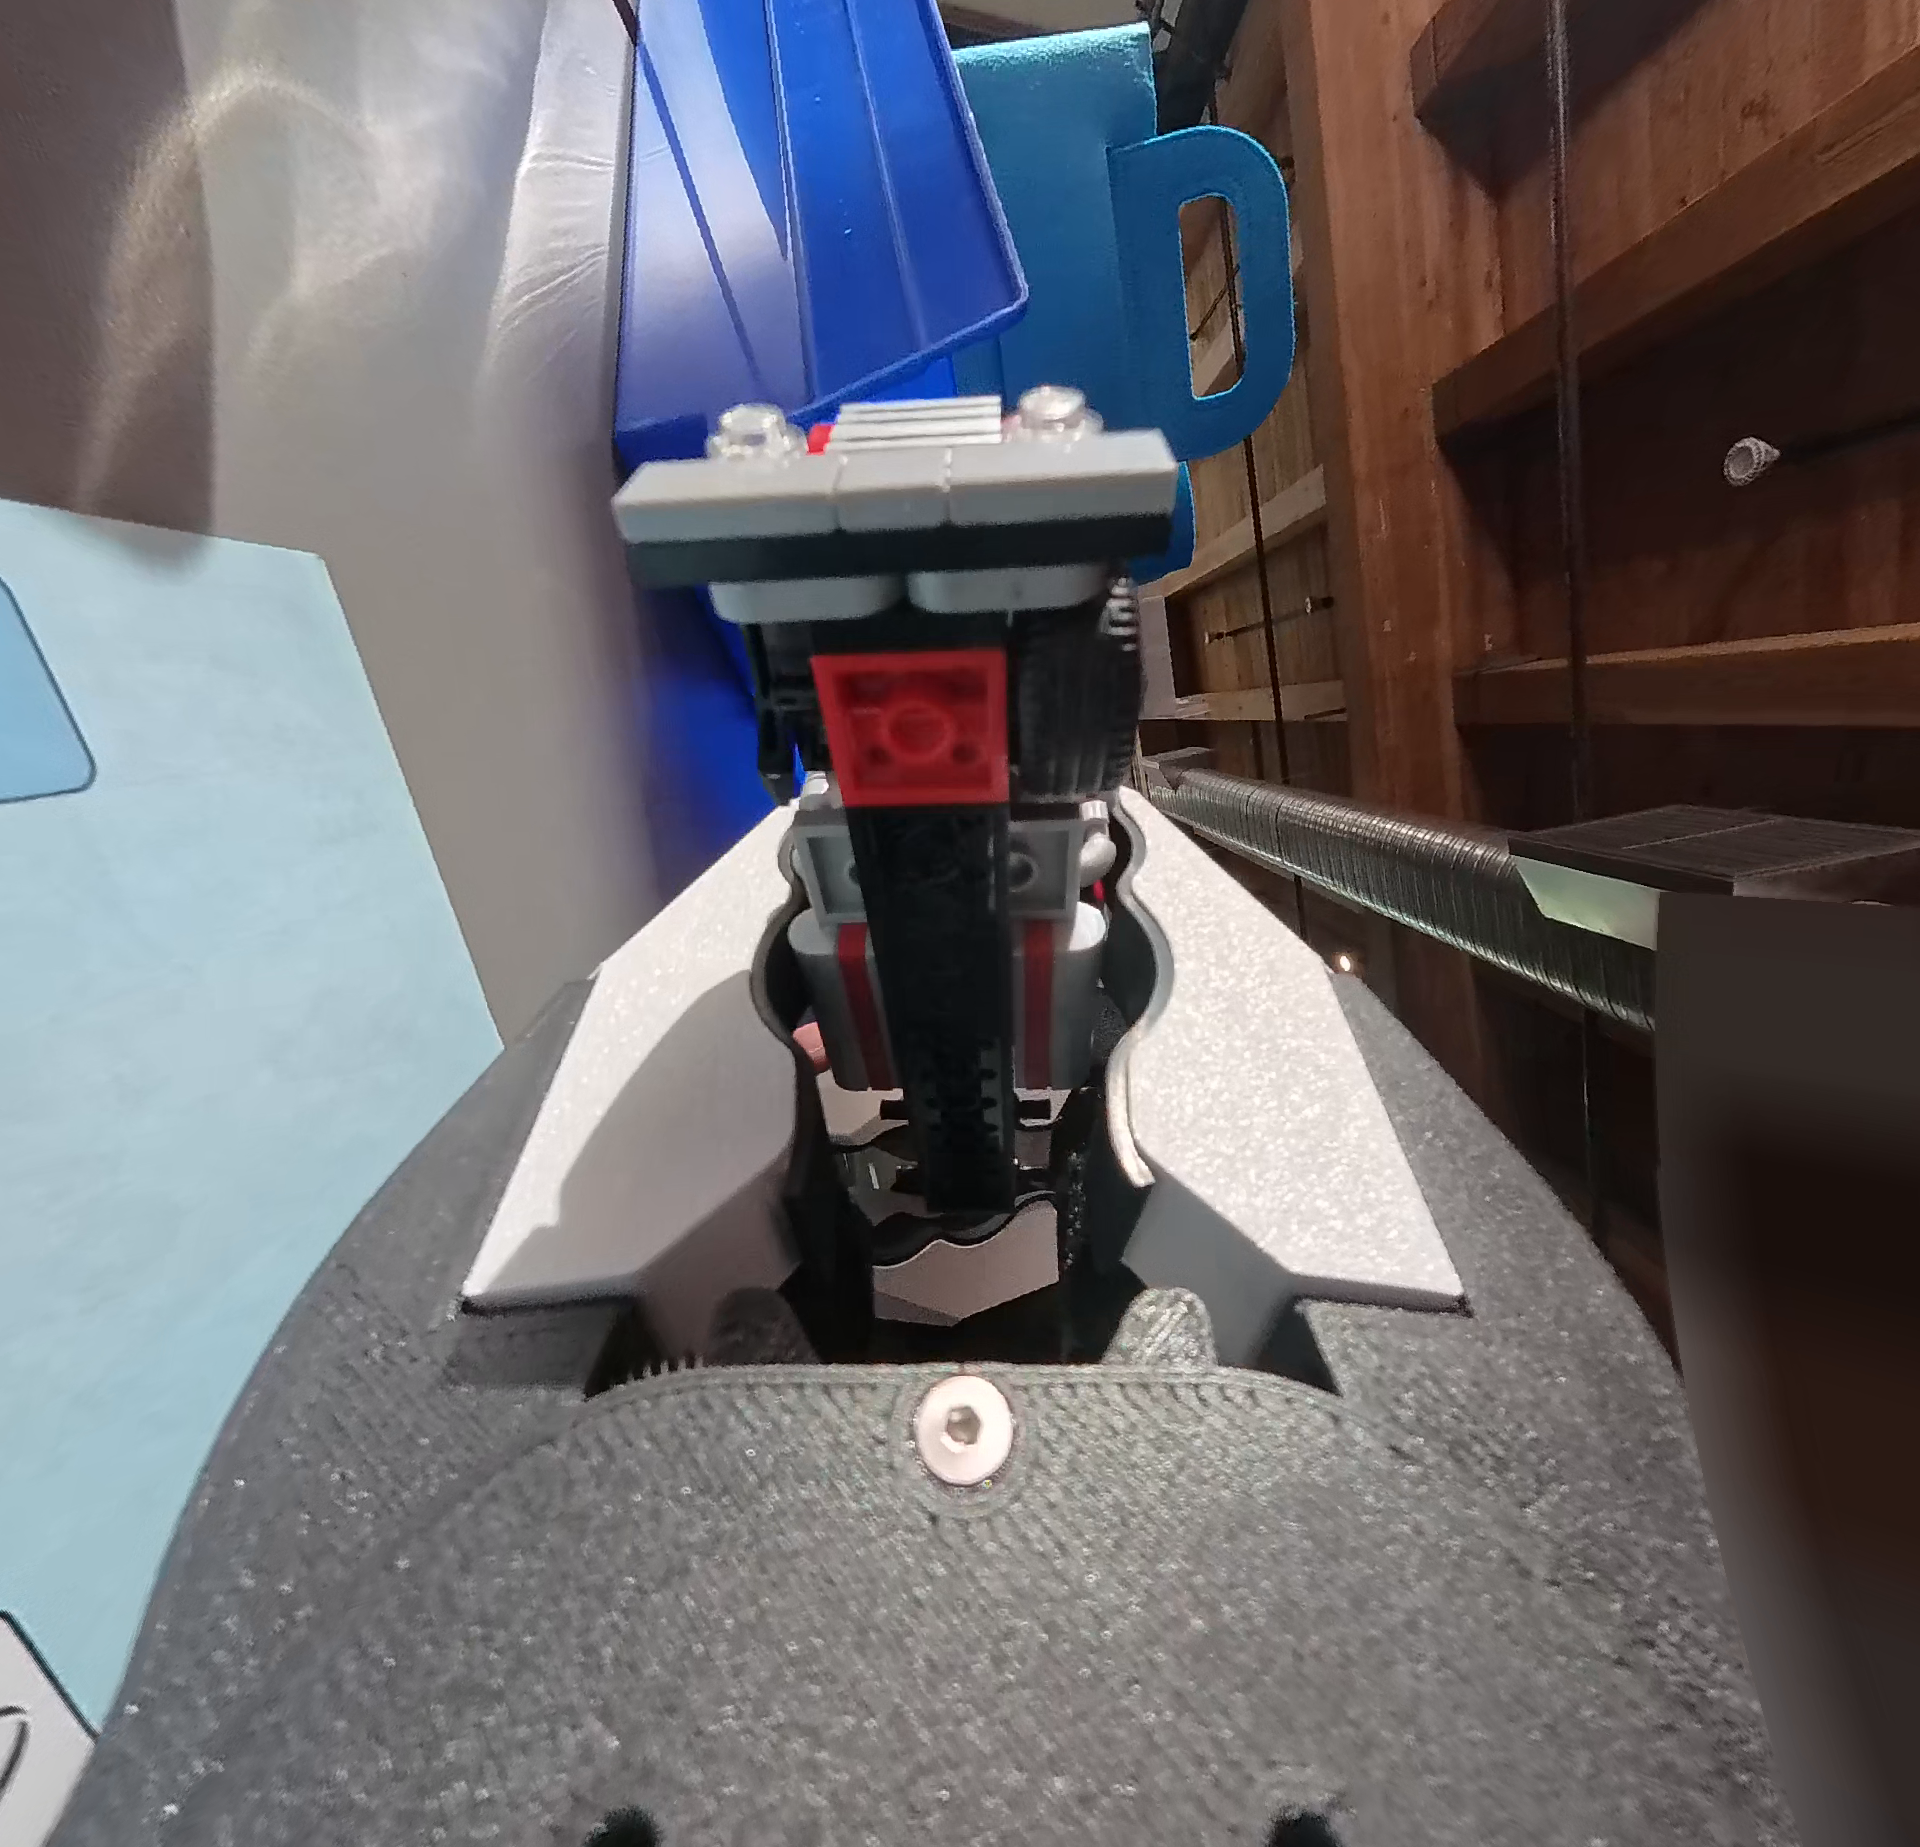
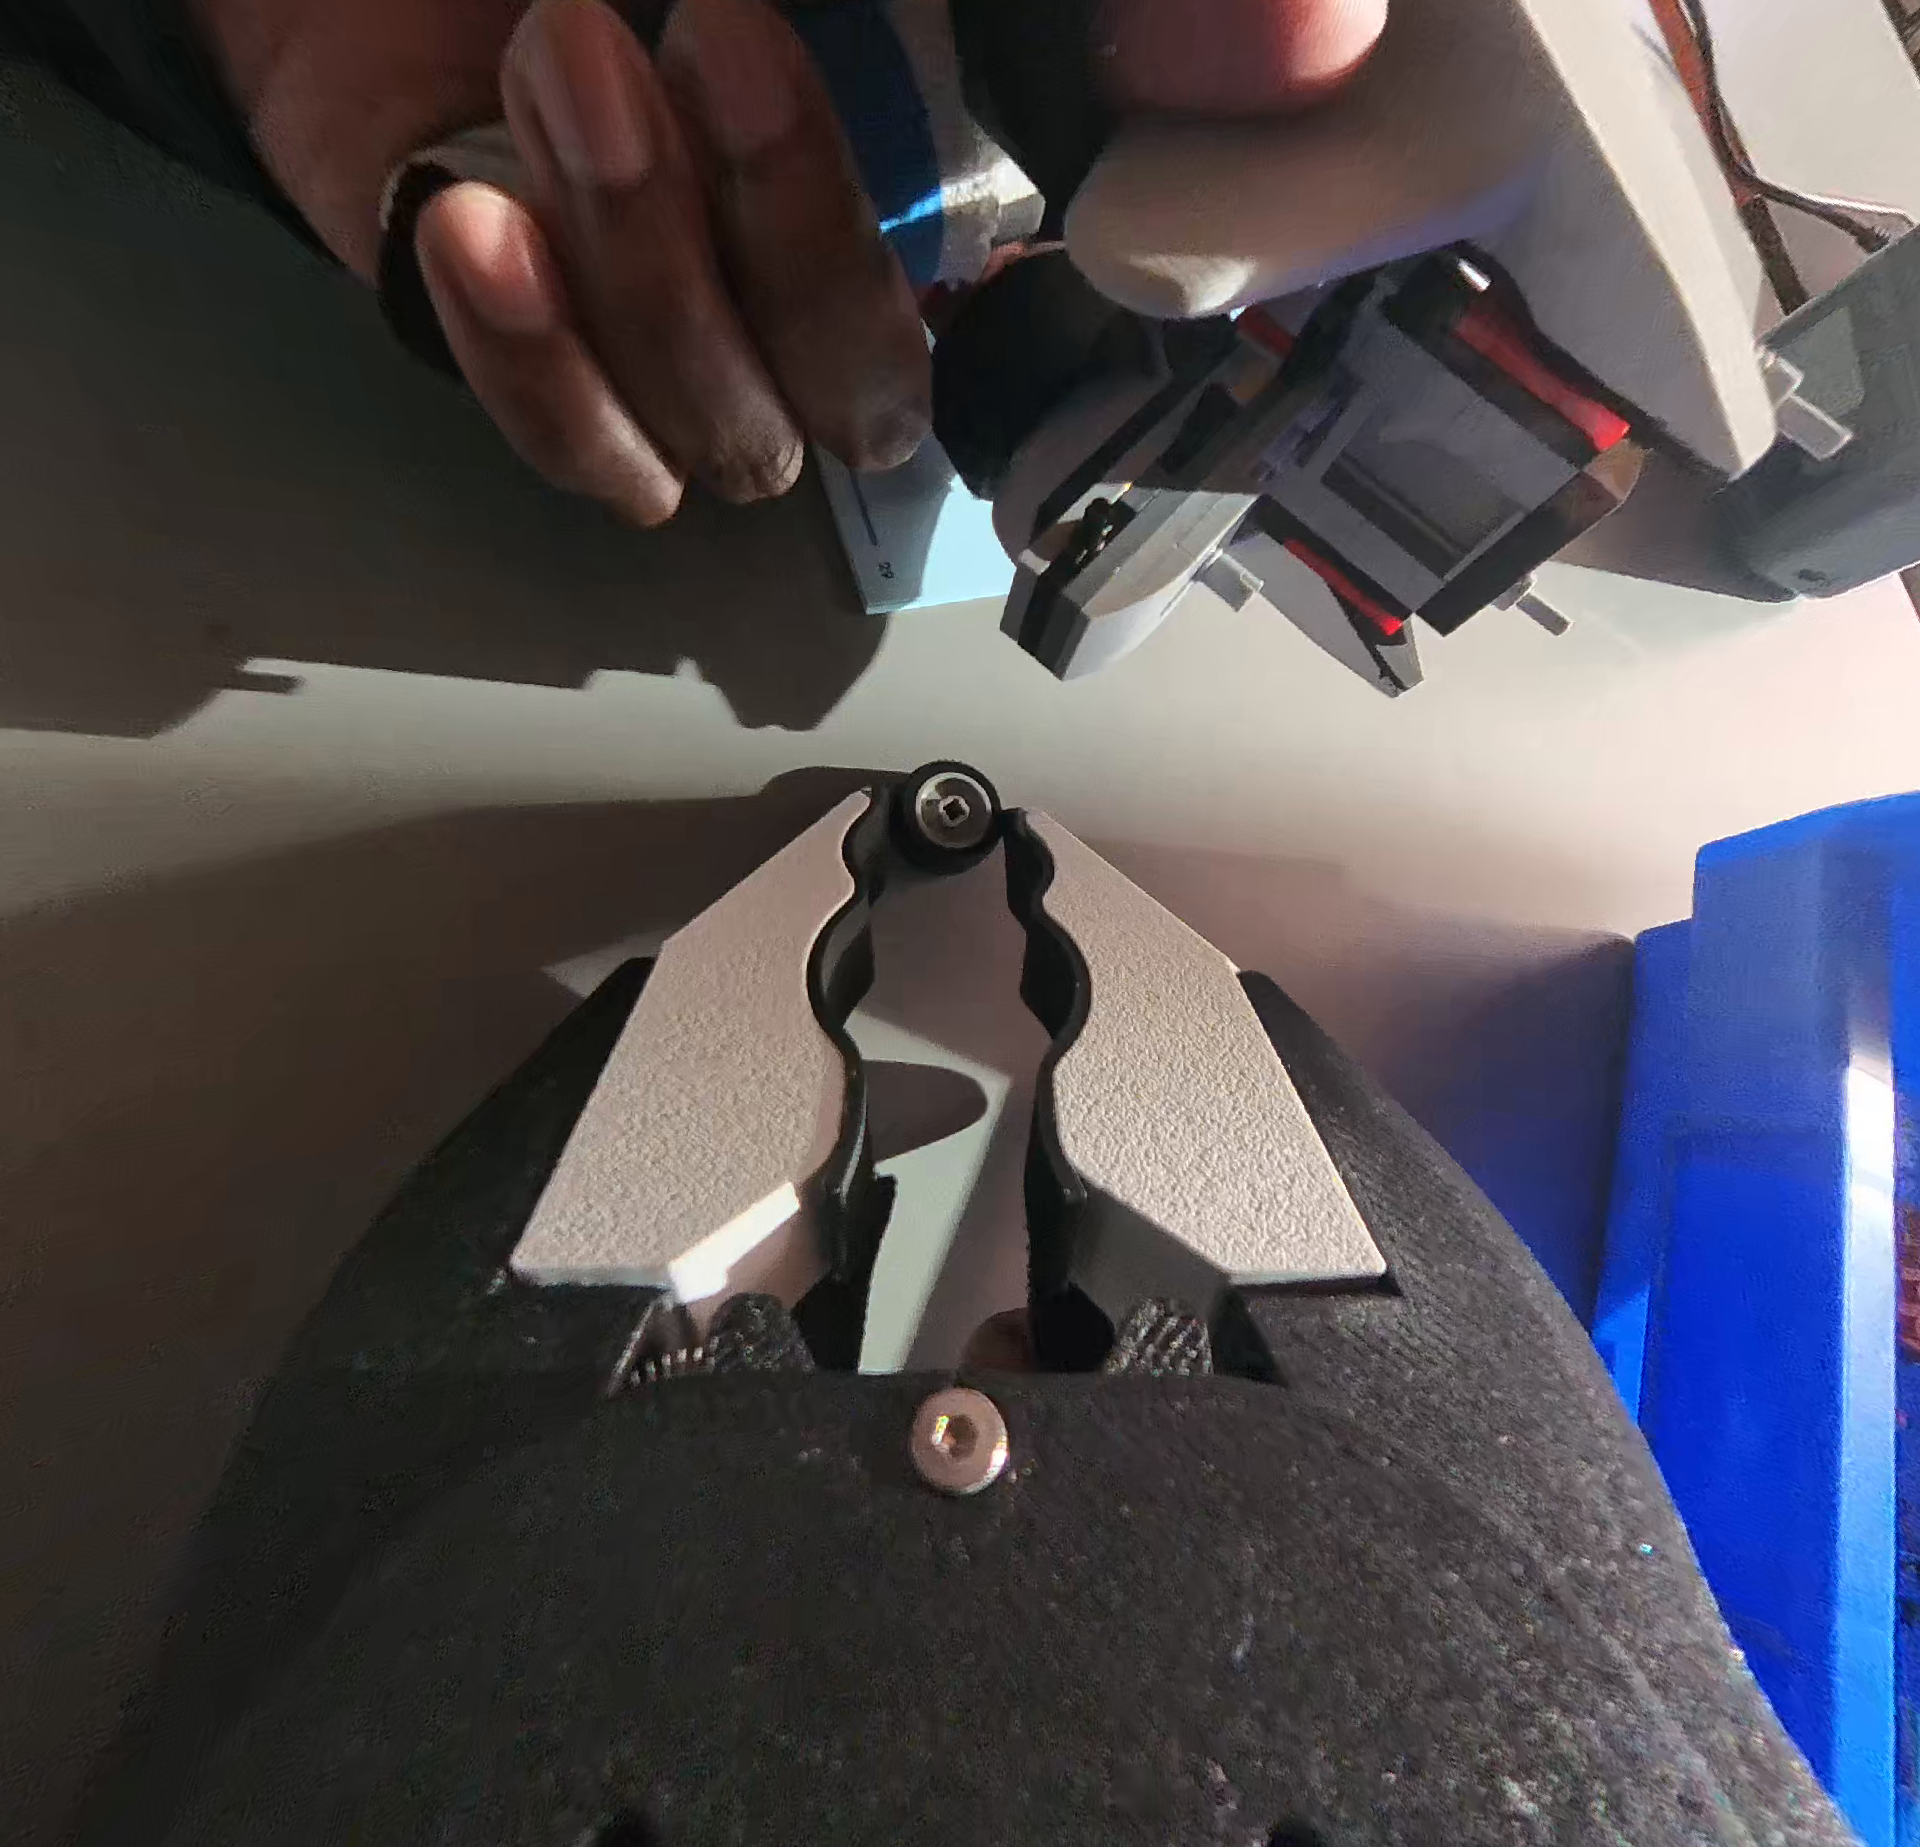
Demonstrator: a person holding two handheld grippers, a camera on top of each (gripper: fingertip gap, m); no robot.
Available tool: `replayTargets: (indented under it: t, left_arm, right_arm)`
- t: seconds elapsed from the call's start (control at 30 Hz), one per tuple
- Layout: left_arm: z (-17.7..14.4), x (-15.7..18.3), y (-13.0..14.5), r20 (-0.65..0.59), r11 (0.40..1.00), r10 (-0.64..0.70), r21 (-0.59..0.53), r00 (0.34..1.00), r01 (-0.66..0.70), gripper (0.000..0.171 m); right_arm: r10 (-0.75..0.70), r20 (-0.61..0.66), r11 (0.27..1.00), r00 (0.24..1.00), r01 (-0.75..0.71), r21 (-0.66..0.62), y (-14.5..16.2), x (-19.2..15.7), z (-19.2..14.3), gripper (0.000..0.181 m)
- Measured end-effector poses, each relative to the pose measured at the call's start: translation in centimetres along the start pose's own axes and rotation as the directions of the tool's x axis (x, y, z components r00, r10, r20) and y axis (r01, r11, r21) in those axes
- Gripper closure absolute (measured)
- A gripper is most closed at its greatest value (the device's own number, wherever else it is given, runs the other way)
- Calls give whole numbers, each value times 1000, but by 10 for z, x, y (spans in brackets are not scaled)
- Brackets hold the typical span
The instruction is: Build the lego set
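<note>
My left gripper (image 1: 951,862) is shut on a grey, black and red lego car model (image 1: 914,737), held with its underside and a red plate toward the camera and one black tyre on its right. The same model (image 2: 1351,488) shows in the right wrist view at the upper right, held in the other gripper by a person's hand (image 2: 623,218). My right gripper (image 2: 945,821) is shut on a small black lego wheel with a silver hub (image 2: 948,818), pinched at its fingertips, below and left of the model.
Blue plastic bins (image 1: 790,218) stand behind the model, and one shows at the right edge of the right wrist view (image 2: 1787,1122). A light blue instruction sheet (image 1: 208,862) lies at the left. Wooden shelving (image 1: 1610,343) fills the right. The table (image 2: 416,779) is pale.
</note>
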State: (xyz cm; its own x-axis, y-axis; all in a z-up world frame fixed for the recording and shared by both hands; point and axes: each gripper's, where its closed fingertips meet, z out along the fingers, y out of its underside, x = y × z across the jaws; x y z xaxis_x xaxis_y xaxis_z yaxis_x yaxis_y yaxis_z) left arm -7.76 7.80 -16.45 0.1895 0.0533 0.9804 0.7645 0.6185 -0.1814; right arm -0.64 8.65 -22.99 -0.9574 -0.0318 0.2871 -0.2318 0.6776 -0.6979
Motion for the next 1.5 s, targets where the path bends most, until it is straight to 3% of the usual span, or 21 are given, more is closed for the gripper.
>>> replayTargets:
  t: [0.27, 0.4, 0.57, 0.8, 0.93, 1.03, 1.5]
  left_arm:
    - [4, 15, 7, -110, 997, -46, -70, 993, 38, 118]
    - [6, 23, 14, -150, 993, -47, -117, 988, 30, 118]
    - [10, 23, 23, -159, 987, -47, -157, 986, 21, 117]
    - [9, 18, 13, -142, 996, -57, -80, 988, 46, 117]
    - [7, 14, 7, -112, 999, -37, -33, 993, 34, 117]
    - [7, 13, 9, -94, 999, -19, -33, 995, 16, 117]
    - [-1, 17, -9, -55, 997, 72, 6, 996, -72, 117]
  right_arm:
    - [142, -44, 980, 989, -134, 149, -9, 29, -34, 157]
    - [219, 15, 914, 976, -210, 346, -38, 35, -60, 157]
    - [183, 28, 866, 983, -175, 469, -66, 27, -73, 157]
    - [-4, -29, 900, 1000, 16, 436, -73, -1, -62, 157]
    - [-76, -66, 930, 995, 95, 355, -70, -15, -40, 158]
    - [-72, -138, 951, 988, 110, 288, -61, -7, -27, 157]
    - [-16, -291, 960, 957, 96, 262, -53, 20, -34, 158]
